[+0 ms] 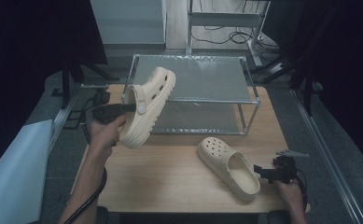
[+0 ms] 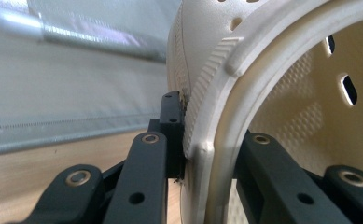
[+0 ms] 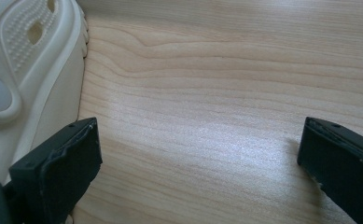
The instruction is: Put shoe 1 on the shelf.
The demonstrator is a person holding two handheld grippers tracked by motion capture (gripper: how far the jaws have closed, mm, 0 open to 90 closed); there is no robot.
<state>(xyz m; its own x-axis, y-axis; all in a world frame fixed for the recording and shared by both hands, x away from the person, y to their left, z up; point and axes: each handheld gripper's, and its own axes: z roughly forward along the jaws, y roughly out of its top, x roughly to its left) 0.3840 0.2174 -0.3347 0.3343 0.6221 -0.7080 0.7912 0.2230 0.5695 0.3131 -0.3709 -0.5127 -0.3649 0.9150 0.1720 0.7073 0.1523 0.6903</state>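
Left tool (image 1: 131, 108) is clamped on the heel rim of one cream foam clog (image 1: 147, 106), held up by the metal rack (image 1: 249, 88). Right tool (image 3: 198, 154) gapes wide, empty, beside the other cream clog (image 1: 228, 167) lying on the wooden surface (image 1: 170, 172).

Toward twelve o'clock a two-tier metal rack (image 1: 249, 100) is standing on the wooden table (image 1: 170, 172), taking up the far half. At about ten o'clock the left gripper (image 1: 131, 108) is holding one clog (image 1: 147, 106) up off the table, just in front of the rack's left end, with the toe pointing toward one o'clock. The clog's heel rim (image 2: 207, 140) is sitting between the jaws. The second clog (image 1: 228, 167) is lying on the table at about four o'clock, toe toward the rack. The right gripper (image 1: 259, 171) is sitting just to the right of its heel, at the near right corner.
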